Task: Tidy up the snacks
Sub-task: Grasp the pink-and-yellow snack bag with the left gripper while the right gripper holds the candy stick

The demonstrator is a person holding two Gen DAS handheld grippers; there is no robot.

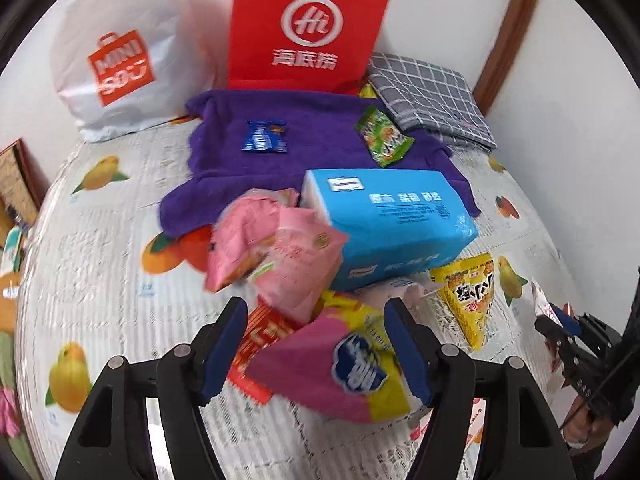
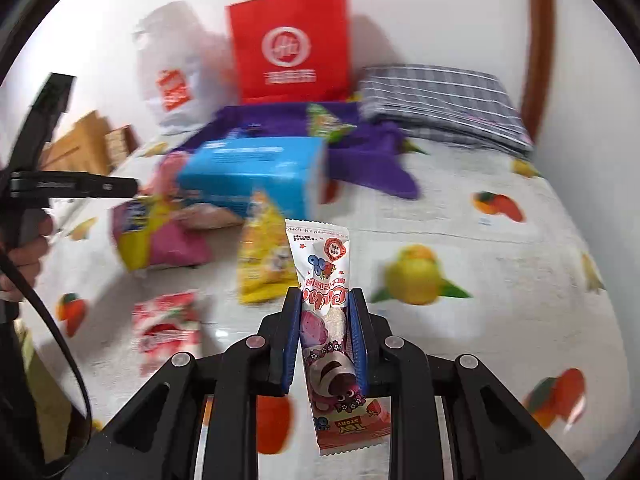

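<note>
My left gripper point(image 1: 312, 310) stands open over a pink and yellow snack bag point(image 1: 340, 364). The bag lies between the fingers, against the right pad and apart from the left one. Under it is a red packet point(image 1: 260, 340), and behind it are pink packets point(image 1: 280, 252) and a blue tissue pack point(image 1: 384, 220). My right gripper point(image 2: 326, 294) is shut on a long white and pink snack bar packet point(image 2: 320, 256), held above the table. A yellow triangular snack point(image 2: 260, 256) and a red and white packet point(image 2: 168, 320) lie ahead of it.
A purple towel point(image 1: 320, 136) carries a small blue packet point(image 1: 264, 136) and a green packet point(image 1: 382, 136). Against the wall stand a red paper bag point(image 1: 304, 24) and a white shopping bag point(image 1: 120, 60). A folded grey checked cloth point(image 1: 432, 96) lies at the back right.
</note>
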